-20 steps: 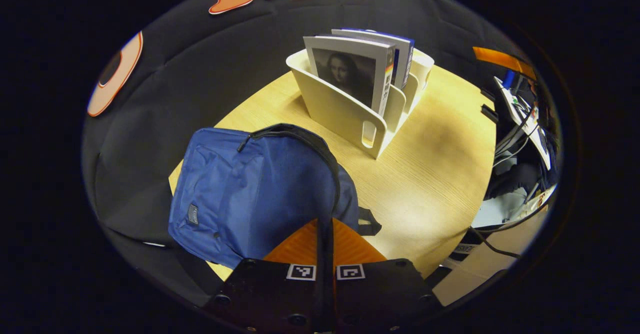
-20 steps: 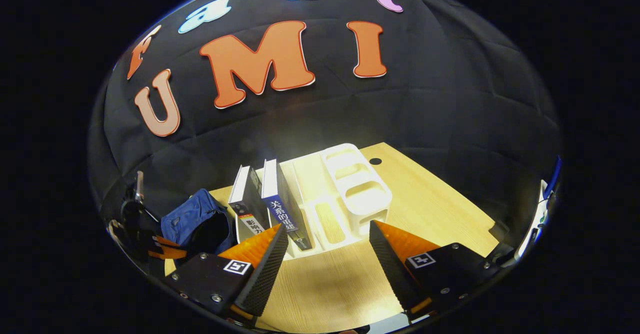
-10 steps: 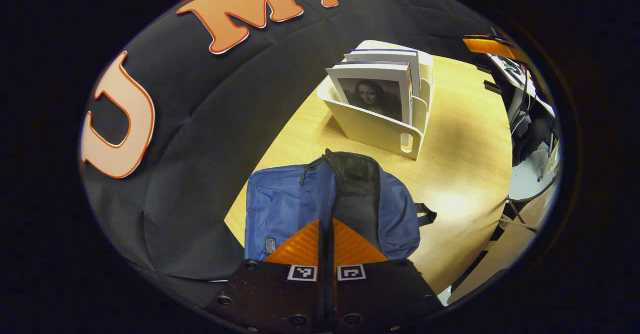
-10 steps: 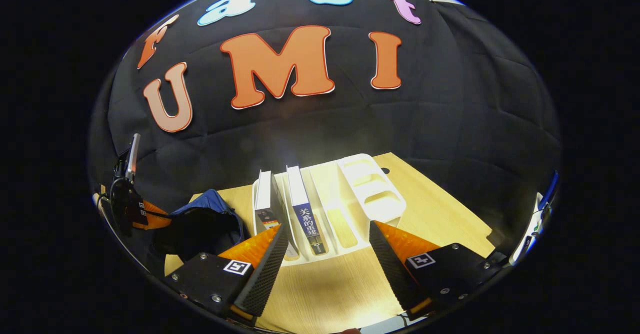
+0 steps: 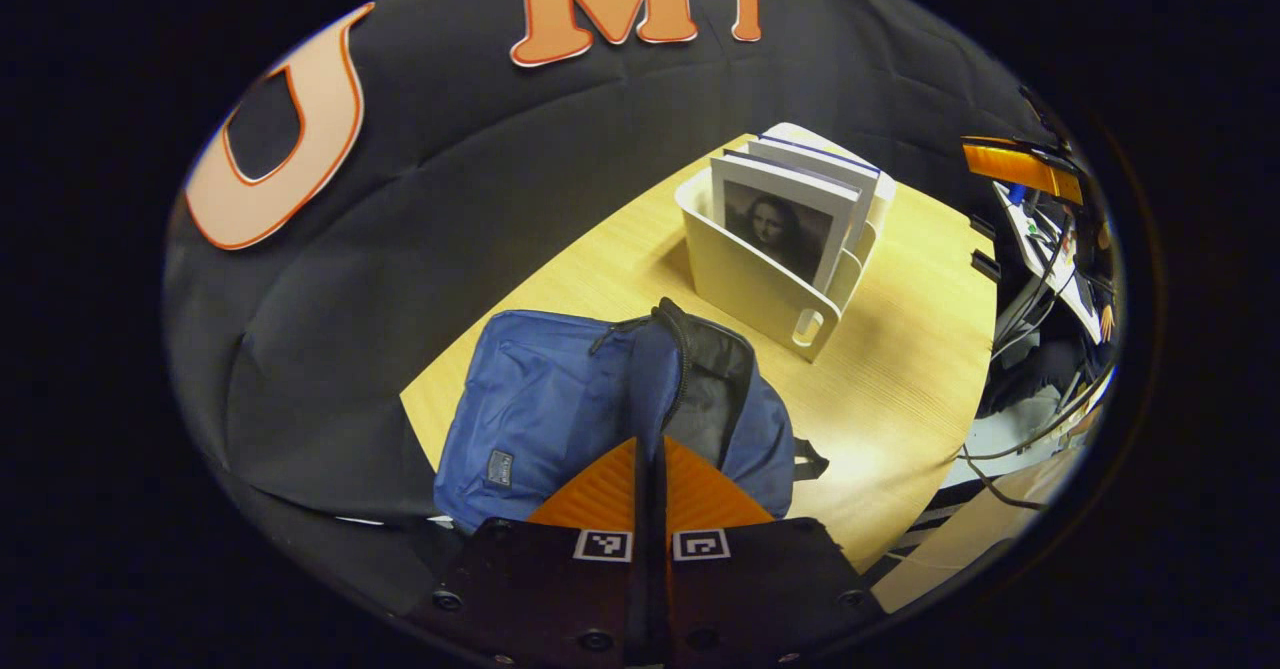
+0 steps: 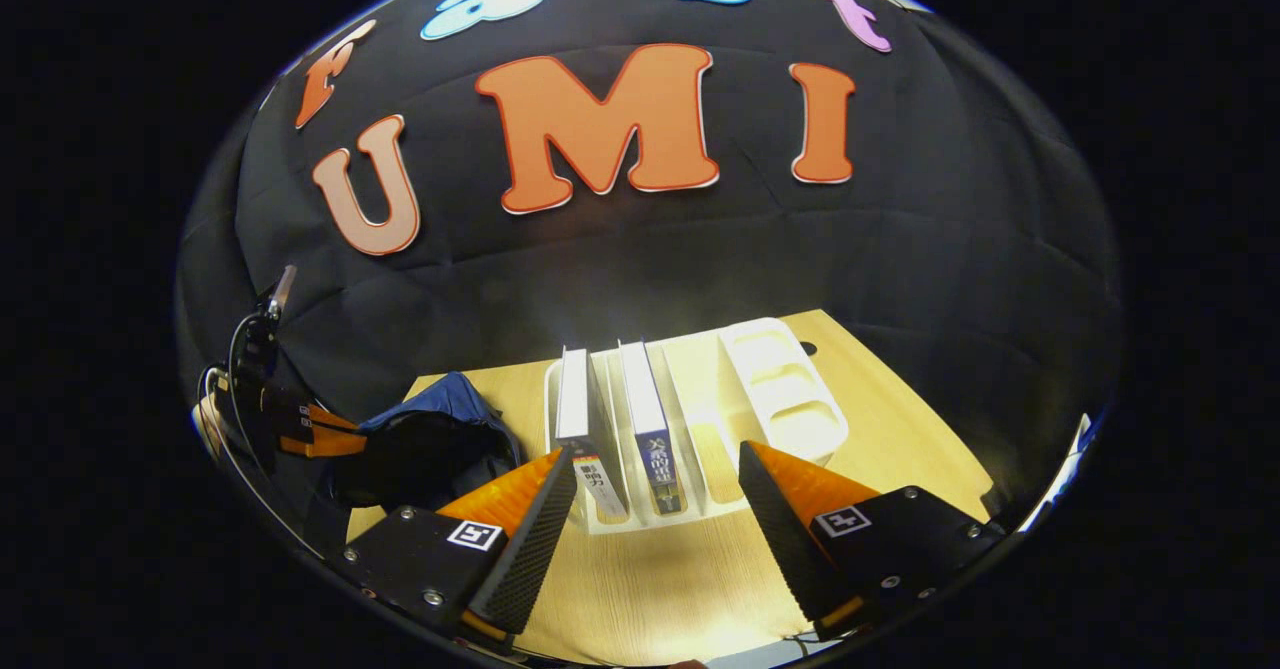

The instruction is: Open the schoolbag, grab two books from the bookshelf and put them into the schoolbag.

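In the left gripper view, the blue fabric schoolbag (image 5: 560,409) lies on the pale wood-grain surface (image 5: 900,389) in the lower centre of the frame, its zip undone so the dark lining gapes along the top edge. The left tongs (image 5: 650,449) sit at the bottom centre, their fingers pressed together on the black zipper edge of the bag, which runs up from between them. A small grey patch shows on the bag's front panel. Toward the upper right of centre stands the cream plastic bookshelf (image 5: 760,284) with slotted dividers, holding two upright books: the grey-covered book with a portrait print (image 5: 780,229) in front and the blue-edged book (image 5: 830,164) just behind it (both lean slightly).

In the right gripper view, the right tongs (image 6: 655,494) are spread wide at the bottom of the frame, holding nothing, with the bookshelf (image 6: 780,389) and both book spines just beyond them. The schoolbag (image 6: 430,439) appears at lower left, beside the left tongs (image 6: 300,429).
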